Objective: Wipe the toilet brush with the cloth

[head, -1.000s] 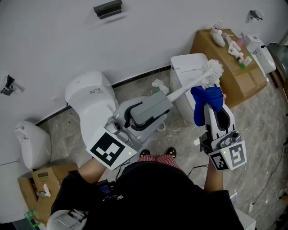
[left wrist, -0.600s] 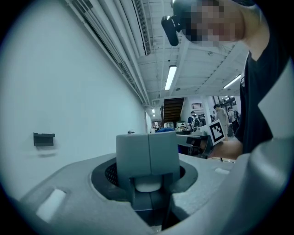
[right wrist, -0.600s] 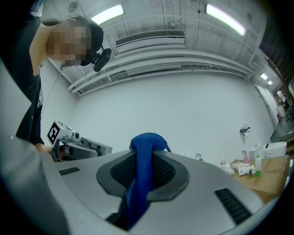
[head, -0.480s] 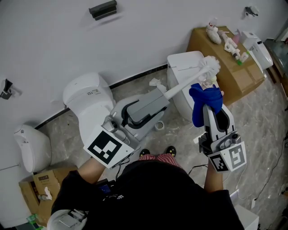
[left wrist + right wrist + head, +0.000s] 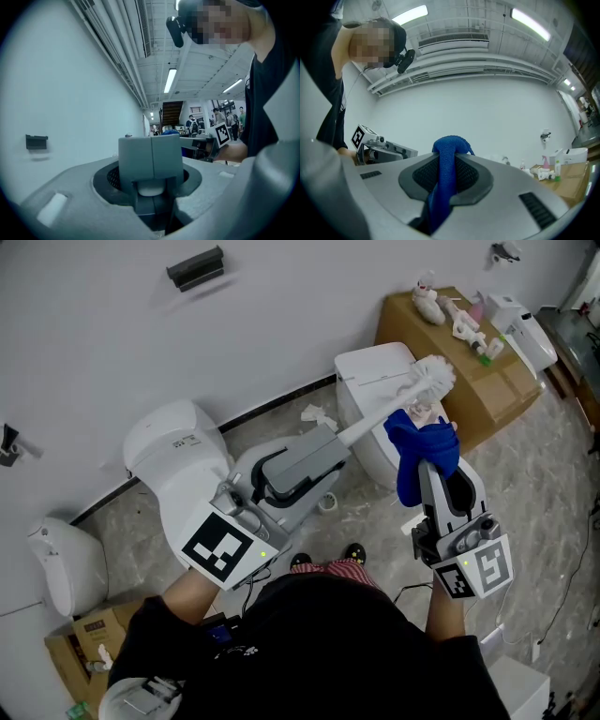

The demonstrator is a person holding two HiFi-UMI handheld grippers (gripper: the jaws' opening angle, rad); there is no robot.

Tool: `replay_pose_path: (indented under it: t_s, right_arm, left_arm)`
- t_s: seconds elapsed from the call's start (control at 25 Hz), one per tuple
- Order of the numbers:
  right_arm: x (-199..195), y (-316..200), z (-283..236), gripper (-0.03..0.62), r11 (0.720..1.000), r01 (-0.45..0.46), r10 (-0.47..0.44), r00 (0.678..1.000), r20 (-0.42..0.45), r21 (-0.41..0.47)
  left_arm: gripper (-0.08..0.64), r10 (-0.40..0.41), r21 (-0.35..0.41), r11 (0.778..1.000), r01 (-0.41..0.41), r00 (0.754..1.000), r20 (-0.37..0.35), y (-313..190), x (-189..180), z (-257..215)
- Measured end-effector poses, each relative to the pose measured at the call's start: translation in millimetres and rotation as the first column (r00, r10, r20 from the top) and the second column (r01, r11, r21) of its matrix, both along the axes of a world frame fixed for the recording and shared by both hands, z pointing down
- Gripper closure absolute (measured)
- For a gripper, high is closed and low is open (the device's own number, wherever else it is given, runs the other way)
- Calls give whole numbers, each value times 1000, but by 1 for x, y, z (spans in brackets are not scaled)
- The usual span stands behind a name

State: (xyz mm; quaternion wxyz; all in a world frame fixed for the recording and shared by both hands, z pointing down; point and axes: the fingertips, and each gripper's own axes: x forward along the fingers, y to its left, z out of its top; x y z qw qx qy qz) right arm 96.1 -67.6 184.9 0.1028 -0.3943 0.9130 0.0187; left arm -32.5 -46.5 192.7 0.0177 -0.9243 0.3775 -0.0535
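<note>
In the head view my left gripper (image 5: 330, 440) is shut on the handle of the white toilet brush (image 5: 433, 378). The brush's shaft slants up and to the right, ending in the bristle head. My right gripper (image 5: 428, 463) is shut on a blue cloth (image 5: 421, 448), which bunches up against the shaft just under the bristles and hangs down on the left. In the left gripper view the grey pads (image 5: 150, 157) meet over a white handle end (image 5: 150, 188). The right gripper view shows the blue cloth (image 5: 444, 174) pinched between the jaws and folded over their tips.
A white toilet (image 5: 176, 463) stands at the left by the wall and a white tank (image 5: 367, 379) sits behind the brush. A cardboard box (image 5: 487, 381) carrying bottles is at the right. Another white fixture (image 5: 54, 559) and a small box (image 5: 77, 654) lie at the lower left.
The head view has drifted, so the room sits a little further left and up in the picture. Both grippers keep their holds, and the cloth stays by the brush head.
</note>
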Motion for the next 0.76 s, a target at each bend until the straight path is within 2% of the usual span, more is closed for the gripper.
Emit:
replay_pose_path:
  t_s: [0.4, 0.76]
  right_arm:
    - [5, 4, 3, 525, 999, -48, 48, 999, 6, -17]
    - [17, -16, 15, 524, 999, -33, 33, 999, 14, -25]
  left_arm:
    - [390, 44, -9, 999, -44, 999, 10, 1, 2, 4]
    - [390, 32, -20, 999, -31, 999, 33, -15, 15, 16]
